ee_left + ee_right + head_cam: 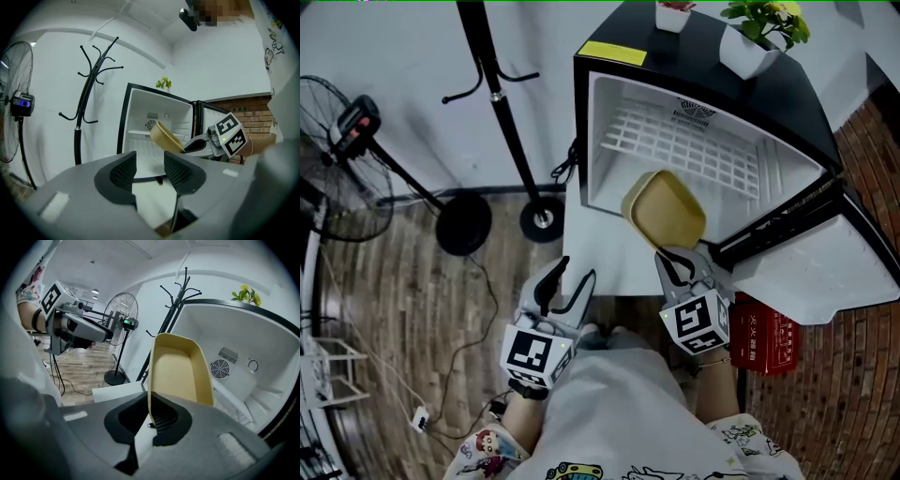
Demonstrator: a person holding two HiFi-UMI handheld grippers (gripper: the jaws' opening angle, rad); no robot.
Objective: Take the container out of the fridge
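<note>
The right gripper (151, 416) clamped the container (180, 376) by its rim, long axis pointing ahead toward the fridge (609, 103); the left gripper (149, 171) stood open.

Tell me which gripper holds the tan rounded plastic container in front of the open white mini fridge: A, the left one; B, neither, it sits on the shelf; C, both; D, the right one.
D: the right gripper pinches the rim of the tan rounded plastic container, while the left gripper stands open and empty, apart from it.
</note>
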